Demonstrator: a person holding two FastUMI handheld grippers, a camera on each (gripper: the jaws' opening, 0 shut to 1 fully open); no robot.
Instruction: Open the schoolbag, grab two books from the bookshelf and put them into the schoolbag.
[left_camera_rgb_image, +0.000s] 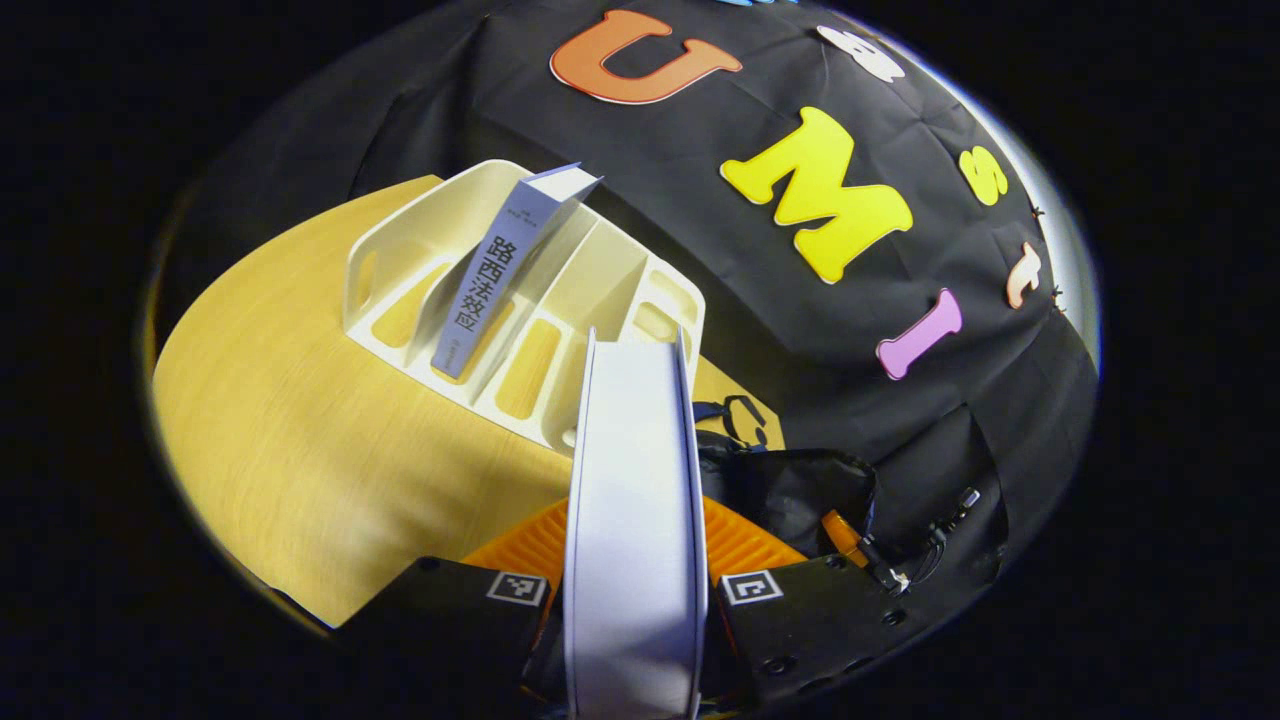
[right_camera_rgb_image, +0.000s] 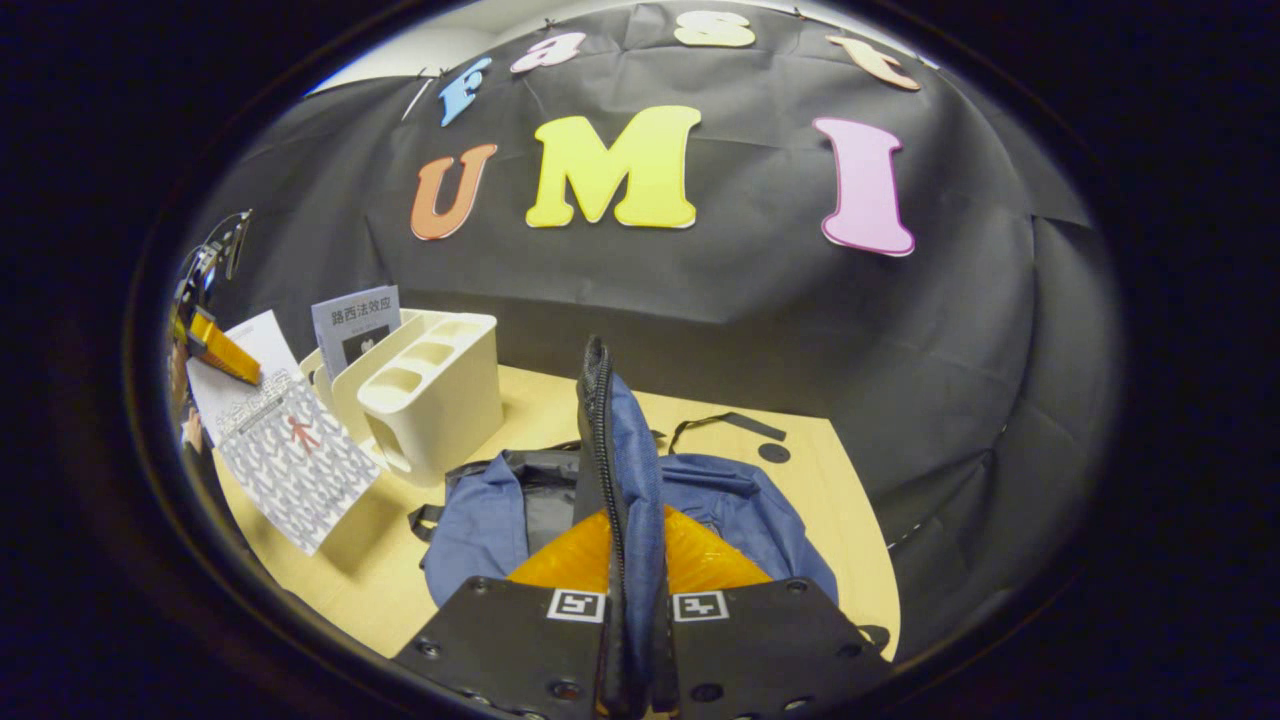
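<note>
Clamping a white book (left_camera_rgb_image: 633, 500) in my left gripper (left_camera_rgb_image: 635, 610), right gripper (right_camera_rgb_image: 625, 610) pinching the schoolbag flap (right_camera_rgb_image: 615, 450) at twelve o'clock; slack fabric could close the mouth.

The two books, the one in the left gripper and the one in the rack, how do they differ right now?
The held book is out of the bookshelf, clamped by the left gripper; the shelved book leans in a slot, untouched. The held book's cover shows a grey pattern with a small red figure; the shelved book's is plain grey-blue with dark print. Both are thin paperbacks.
</note>
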